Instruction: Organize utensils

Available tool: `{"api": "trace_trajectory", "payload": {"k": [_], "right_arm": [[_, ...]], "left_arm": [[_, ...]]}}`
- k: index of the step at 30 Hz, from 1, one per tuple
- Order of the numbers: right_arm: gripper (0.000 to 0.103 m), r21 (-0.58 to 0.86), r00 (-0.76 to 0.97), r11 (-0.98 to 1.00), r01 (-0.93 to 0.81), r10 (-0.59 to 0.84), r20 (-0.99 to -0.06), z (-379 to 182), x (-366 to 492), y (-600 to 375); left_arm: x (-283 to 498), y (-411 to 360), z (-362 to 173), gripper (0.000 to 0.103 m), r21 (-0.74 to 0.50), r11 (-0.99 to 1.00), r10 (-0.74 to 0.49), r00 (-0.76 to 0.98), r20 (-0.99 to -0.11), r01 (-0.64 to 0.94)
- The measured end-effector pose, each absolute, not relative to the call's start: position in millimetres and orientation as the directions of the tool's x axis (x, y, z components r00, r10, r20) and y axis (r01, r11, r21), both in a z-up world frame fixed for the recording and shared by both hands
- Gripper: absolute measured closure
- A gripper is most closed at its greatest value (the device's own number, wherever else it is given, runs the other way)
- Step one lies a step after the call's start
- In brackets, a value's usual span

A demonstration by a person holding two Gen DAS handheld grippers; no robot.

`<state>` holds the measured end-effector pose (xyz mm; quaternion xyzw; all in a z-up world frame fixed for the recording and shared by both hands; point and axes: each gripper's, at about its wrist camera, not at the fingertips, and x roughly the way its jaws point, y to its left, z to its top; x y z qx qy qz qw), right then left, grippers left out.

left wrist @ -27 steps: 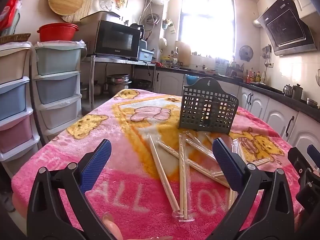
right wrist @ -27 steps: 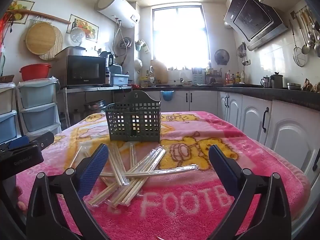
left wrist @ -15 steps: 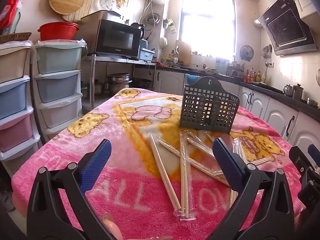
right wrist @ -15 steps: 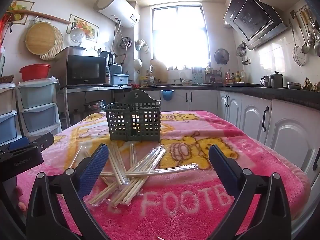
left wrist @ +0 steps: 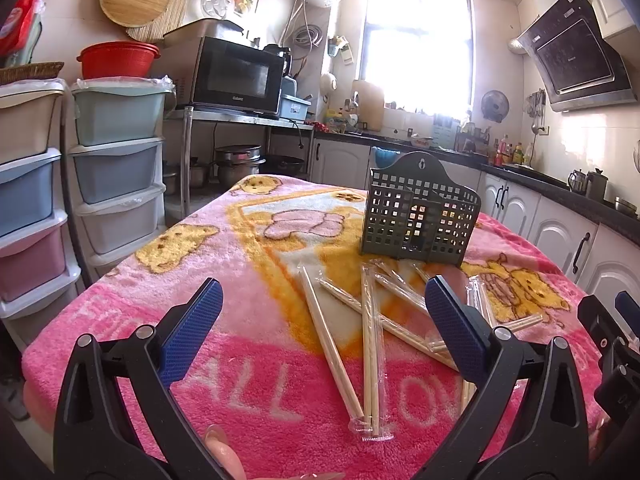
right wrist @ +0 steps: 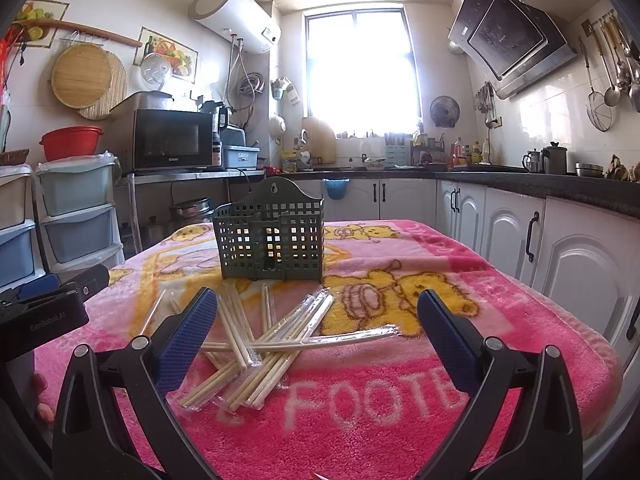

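While both grippers gape empty | pinch one wrapped chopstick pair [right wrist: 320,339] mid-length | drop upright into basket [right wrist: 269,242]

The dark green perforated plastic utensil basket [right wrist: 270,240] stands upright on the pink plush cartoon blanket [right wrist: 400,392] that covers the table. The scattered wrapped wooden chopsticks [right wrist: 264,340] lie crossed over each other on the blanket just before the basket, toward 6 o'clock. Behind the basket, at 10 o'clock, the black microwave oven [left wrist: 232,76] sits on the metal shelf [left wrist: 240,118], and the stacked pastel plastic drawers [left wrist: 116,160] stand at 9 o'clock beside the table.
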<state>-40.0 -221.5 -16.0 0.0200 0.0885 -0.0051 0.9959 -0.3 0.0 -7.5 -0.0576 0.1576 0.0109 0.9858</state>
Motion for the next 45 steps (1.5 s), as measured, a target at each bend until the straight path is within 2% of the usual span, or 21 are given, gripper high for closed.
{"api": "trace_trajectory", "payload": {"k": [35,45], "right_arm": [[0.006,0.041,0.982,0.999,0.011,-0.003,-0.191,-17,-38,-220],[0.006,0.018,0.98,0.999,0.044,-0.039,-0.196,-14,-29,-226]], "left_arm": [[1,4,-6,0.009,-0.109,0.992,0.026,0.946,-0.322,-0.065],[3,8,-7,0.009,-0.132,0.989,0.021,0.945,-0.325,-0.067]]}}
